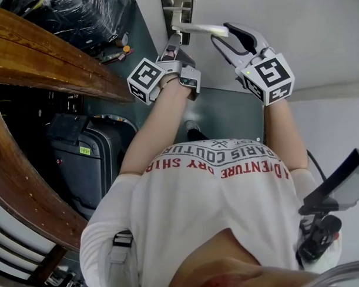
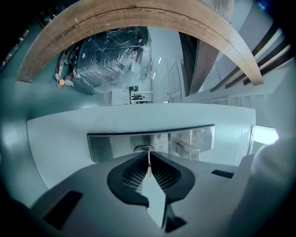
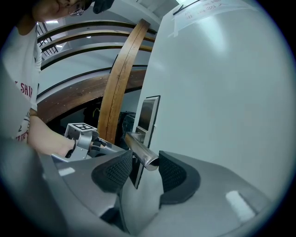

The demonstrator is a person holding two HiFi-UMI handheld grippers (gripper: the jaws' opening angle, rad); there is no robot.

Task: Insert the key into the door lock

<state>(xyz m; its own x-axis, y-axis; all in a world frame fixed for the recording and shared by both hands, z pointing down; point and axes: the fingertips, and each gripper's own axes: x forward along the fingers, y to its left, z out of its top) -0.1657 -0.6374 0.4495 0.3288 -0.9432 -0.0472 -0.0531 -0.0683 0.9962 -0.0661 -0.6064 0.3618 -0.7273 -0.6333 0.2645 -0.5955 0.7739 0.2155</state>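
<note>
Thin silver metal key (image 2: 149, 165), seen edge-on as a pale sliver, pinched between the ribbed black rubber pads (image 2: 132, 173) of the left claw (image 2: 149, 156), which is pressed together on it. Tip of the key at 12 o'clock from the pads, right at the small oval keyhole (image 2: 144, 148) in the brushed-steel rectangular lock plate (image 2: 115, 144) (inside the hole or only at its mouth: cannot tell). Smooth, faintly mirrored finish on the plate; matte grey plastic on the claw body.

In the head view, left claw (image 1: 175, 45) up at 12 o'clock, close under the same lock plate (image 1: 177, 4). At 1 o'clock, right claw (image 1: 221, 34) spread open on either side of the free end of the polished tubular metal lever handle (image 1: 202, 29). In the right gripper view, round shiny bar of the lever handle (image 3: 141, 149) lying between the two dimpled dark pads (image 3: 113, 171) of the right claw (image 3: 144, 167), close by the right-hand pad, with a clear gap to the other.

Smooth white door (image 1: 304, 24) behind the handle. Curved varnished wooden handrail (image 1: 47, 65) at 10 o'clock, dark hard-shell suitcase (image 1: 89, 164) at 9 o'clock, black bundle in glossy clear plastic wrap (image 1: 87, 14) at 11 o'clock. White T-shirt (image 1: 211, 198) with red lettering across the lower middle.
</note>
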